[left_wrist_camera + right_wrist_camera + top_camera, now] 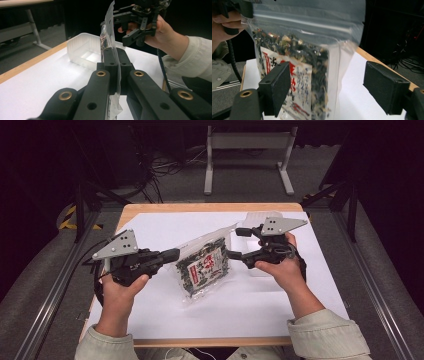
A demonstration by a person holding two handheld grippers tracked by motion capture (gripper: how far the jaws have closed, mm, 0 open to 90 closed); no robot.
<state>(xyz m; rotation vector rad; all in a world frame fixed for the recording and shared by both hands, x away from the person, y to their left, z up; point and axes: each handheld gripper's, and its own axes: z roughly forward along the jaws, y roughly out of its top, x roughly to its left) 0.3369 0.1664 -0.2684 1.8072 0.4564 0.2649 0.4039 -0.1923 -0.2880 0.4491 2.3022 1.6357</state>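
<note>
White tabletop [260,305]; bag [202,267] between left fingers [110,62].

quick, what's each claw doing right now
Left claw: closed on the edge of the clear bag of dried food, holding it up.
Right claw: open, jaws apart and holding nothing, next to the bag.

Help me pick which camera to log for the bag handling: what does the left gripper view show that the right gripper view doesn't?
Left gripper view: the left gripper shut on the bag's clear edge, with a translucent tray behind and the right gripper beyond.

Right gripper view: the bag's dark dried contents and red-printed label, seen between open jaws.

Both: the bag, held upright over the white table cover.
</note>
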